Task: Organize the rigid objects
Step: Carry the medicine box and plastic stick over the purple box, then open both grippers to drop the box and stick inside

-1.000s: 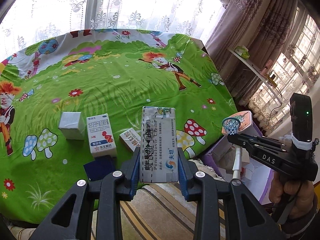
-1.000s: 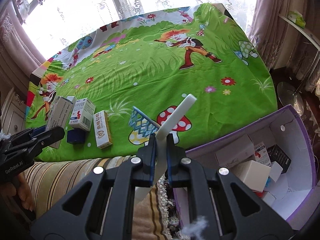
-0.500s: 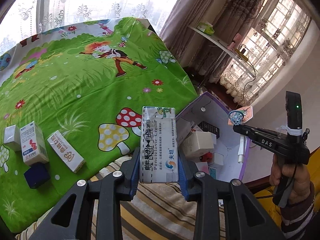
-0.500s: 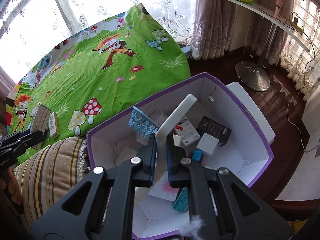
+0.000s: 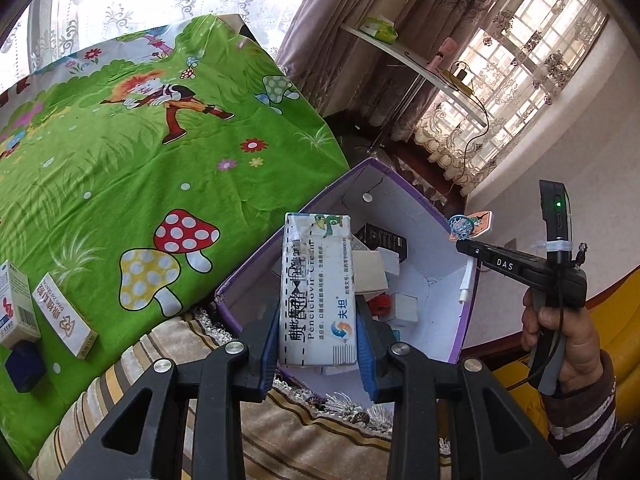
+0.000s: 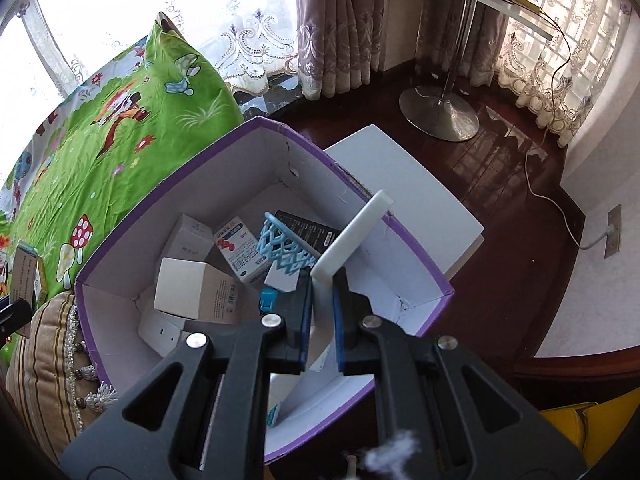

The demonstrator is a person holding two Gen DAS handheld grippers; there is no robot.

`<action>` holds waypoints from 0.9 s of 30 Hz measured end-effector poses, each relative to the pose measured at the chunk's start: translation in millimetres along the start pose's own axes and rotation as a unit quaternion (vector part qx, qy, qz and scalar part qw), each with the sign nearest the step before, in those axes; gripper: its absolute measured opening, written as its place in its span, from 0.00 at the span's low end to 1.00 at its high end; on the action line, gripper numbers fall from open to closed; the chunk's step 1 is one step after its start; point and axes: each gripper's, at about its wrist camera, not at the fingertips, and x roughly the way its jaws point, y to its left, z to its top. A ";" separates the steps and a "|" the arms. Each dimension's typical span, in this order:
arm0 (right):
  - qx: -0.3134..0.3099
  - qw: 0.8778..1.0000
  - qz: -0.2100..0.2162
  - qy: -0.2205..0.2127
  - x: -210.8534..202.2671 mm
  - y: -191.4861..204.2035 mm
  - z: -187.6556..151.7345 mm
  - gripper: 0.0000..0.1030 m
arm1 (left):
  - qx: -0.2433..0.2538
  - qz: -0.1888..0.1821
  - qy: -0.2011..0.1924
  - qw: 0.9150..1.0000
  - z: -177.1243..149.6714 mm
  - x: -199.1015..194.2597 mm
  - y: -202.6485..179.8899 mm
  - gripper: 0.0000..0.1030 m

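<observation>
My left gripper (image 5: 318,326) is shut on a white penciclovir cream box (image 5: 318,288) and holds it upright over the near rim of the purple cardboard box (image 5: 304,216). My right gripper (image 6: 322,300) is shut on the white post of a toy basketball hoop (image 6: 352,236), whose blue net (image 6: 282,248) hangs over the purple box (image 6: 168,184). The right gripper also shows in the left wrist view (image 5: 466,246), over the box's right side. Several small cartons (image 6: 200,292) lie inside the box.
The green cartoon tablecloth (image 5: 140,152) holds two white medicine cartons (image 5: 64,322) and a dark blue block (image 5: 22,366) at the left. A striped cushion (image 5: 168,360) lies between table and box. A white lid (image 6: 404,188) lies behind the box; a stand base (image 6: 438,114) is on the floor.
Both grippers have swung right from the table to over the purple box, each carrying its object. The box now fills the middle of both views.
</observation>
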 end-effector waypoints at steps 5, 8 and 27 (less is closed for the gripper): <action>-0.001 1.000 -0.007 0.004 7.5 -2.7 0.8 0.14 | -0.002 0.001 0.006 1.000 -0.2 3.5 -1.4 0.44; 0.004 1.000 -0.006 0.010 9.2 -5.7 -0.4 0.27 | -0.012 -0.002 0.005 1.000 -0.7 2.7 1.6 0.45; -0.010 1.000 0.004 0.007 0.2 14.8 0.8 0.45 | -0.055 -0.011 -0.007 0.998 -6.1 -10.1 26.4 0.45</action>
